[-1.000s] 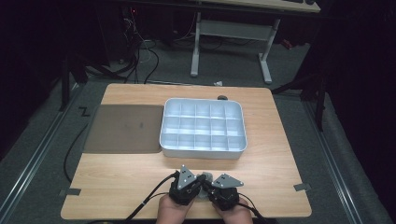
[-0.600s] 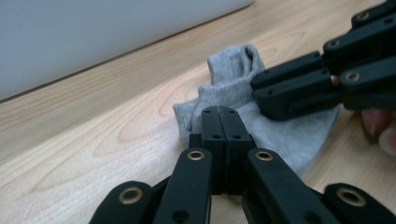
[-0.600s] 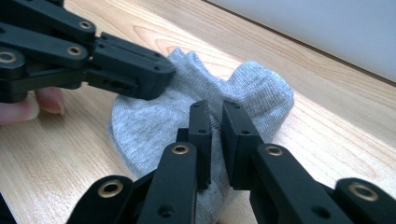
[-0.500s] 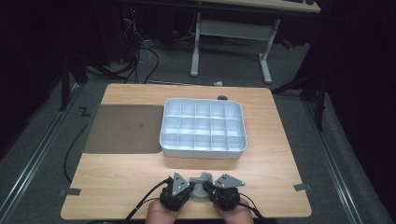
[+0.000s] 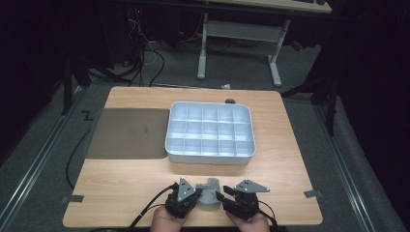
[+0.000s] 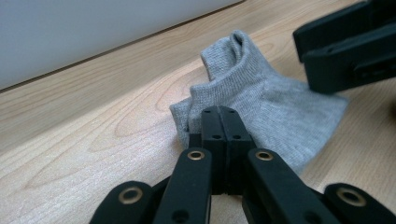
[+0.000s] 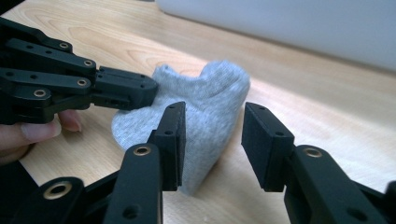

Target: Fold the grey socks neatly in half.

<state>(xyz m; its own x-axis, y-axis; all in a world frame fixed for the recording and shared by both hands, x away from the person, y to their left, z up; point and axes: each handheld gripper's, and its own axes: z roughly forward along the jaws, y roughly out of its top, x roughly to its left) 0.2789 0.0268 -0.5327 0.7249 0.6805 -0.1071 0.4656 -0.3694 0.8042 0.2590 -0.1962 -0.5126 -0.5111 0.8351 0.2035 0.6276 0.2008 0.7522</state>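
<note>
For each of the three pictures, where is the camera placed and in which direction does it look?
High view: fixed above the near table edge, looking forward and down at the compartment tray; both hands enter from below.
Left gripper view: rides on the left tool, whose jaws are shut on the grey sock.
Right gripper view: rides on the right tool, jaws open around the sock.
Shared: both gripper views show the sock and the opposite tool.

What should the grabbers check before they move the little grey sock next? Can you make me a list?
1. Left gripper shut on the sock: ok.
2. Right gripper open, the sock's edge between its jaws: ok.
3. Right gripper gripping the sock: not ok, not yet.
4. Divided tray cells bare: ok.
5. Wooden table bare around the sock: ok.
6. How firmly the left gripper holds the fabric: cannot tell.
</note>
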